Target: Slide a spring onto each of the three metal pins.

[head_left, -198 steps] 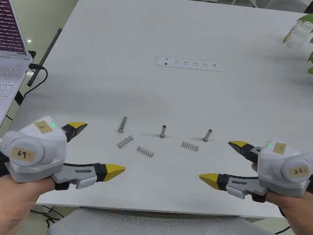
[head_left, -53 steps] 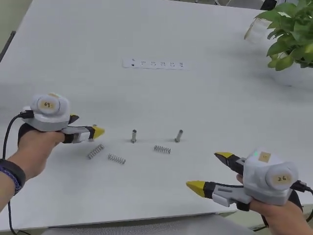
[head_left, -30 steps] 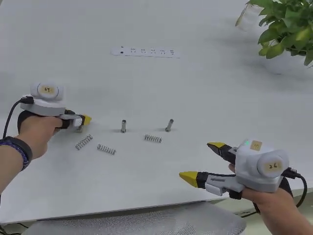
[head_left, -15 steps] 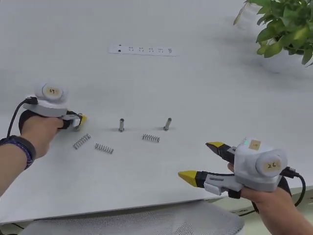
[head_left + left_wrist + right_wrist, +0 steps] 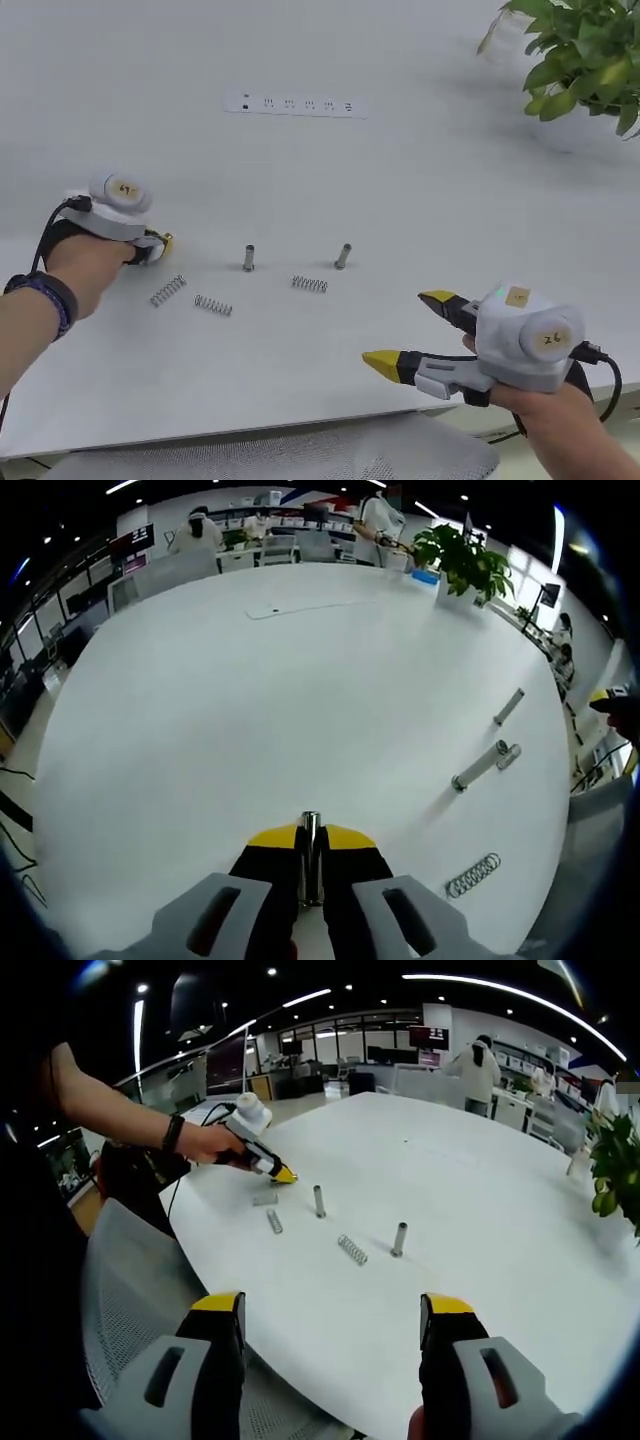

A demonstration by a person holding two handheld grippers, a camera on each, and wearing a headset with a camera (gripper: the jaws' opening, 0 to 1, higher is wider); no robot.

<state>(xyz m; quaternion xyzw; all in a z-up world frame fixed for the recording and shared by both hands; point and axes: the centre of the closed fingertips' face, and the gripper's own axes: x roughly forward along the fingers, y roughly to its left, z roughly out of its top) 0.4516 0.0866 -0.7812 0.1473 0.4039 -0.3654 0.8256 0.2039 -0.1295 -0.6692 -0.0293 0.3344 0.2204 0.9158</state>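
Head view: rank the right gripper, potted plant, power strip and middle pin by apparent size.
1. right gripper and potted plant: too close to rank; the gripper is nearest the camera, the plant cropped by the frame.
2. power strip
3. middle pin

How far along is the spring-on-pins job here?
Done: nothing; all three springs lie loose on the table. In hand: the left gripper is shut on one pin; the right gripper is open, empty. Left: every pin needs a spring; two pins stand bare.
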